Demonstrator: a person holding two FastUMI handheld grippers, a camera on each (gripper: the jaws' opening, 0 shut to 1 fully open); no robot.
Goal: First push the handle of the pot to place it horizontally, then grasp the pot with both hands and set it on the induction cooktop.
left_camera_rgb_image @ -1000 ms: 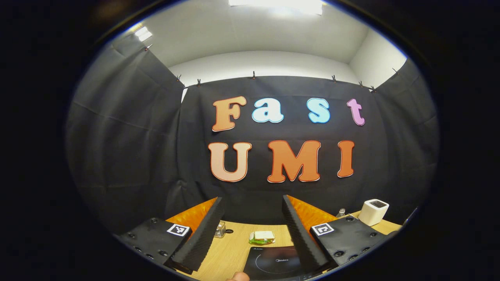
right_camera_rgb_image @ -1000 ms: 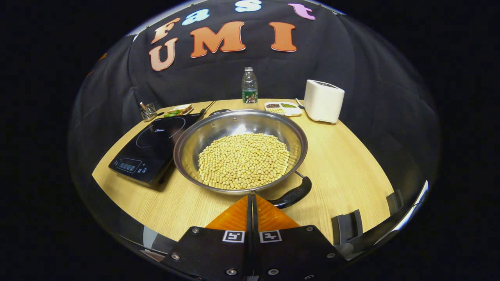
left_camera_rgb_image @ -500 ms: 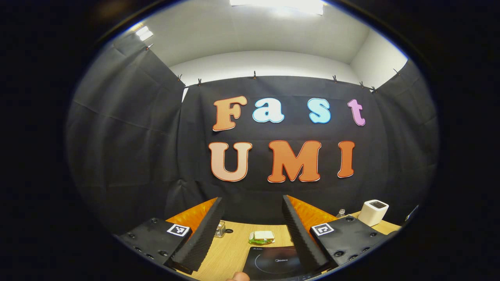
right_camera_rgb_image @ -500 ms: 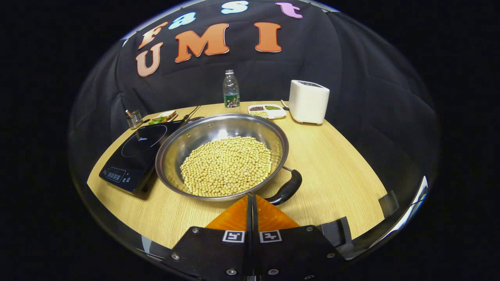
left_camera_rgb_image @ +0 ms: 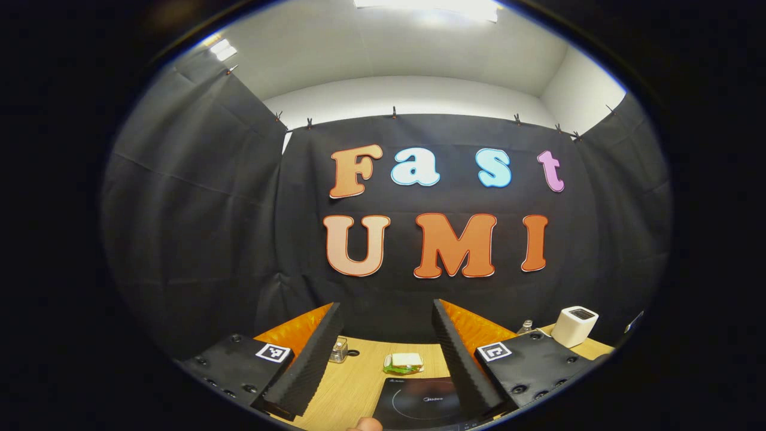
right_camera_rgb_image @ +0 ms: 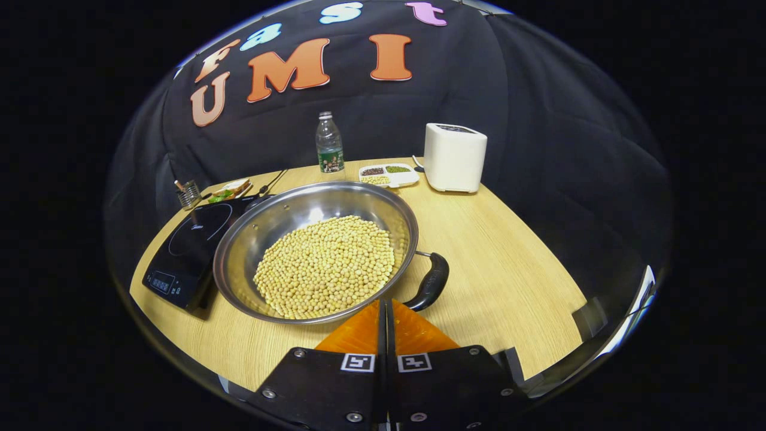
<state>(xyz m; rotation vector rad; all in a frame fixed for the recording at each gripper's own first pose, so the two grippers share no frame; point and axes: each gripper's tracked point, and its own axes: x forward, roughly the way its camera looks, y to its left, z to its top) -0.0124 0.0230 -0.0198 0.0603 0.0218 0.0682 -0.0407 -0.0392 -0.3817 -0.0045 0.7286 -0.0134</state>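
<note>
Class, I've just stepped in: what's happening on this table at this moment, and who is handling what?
A person holds two grippers over a wooden table. The right gripper, fingers closed together, sits at the black side handle of a wide steel pot of yellow beans, as if nudging it. The left gripper is open, holding nothing, above the black induction cooktop. The pot stands beside the cooktop, not yet on it.

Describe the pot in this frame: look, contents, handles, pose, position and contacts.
The pot is a wide, shallow, shiny metal pan standing upright on the wooden table, holding a mound of yellow beans. A dark curved handle on thin metal prongs sticks out on the side nearest the right gripper, whose closed fingers point at the rim beside it; contact cannot be judged. A second dark handle shows at the far rim, next to the cooktop, which the pot overlaps in view.
</note>
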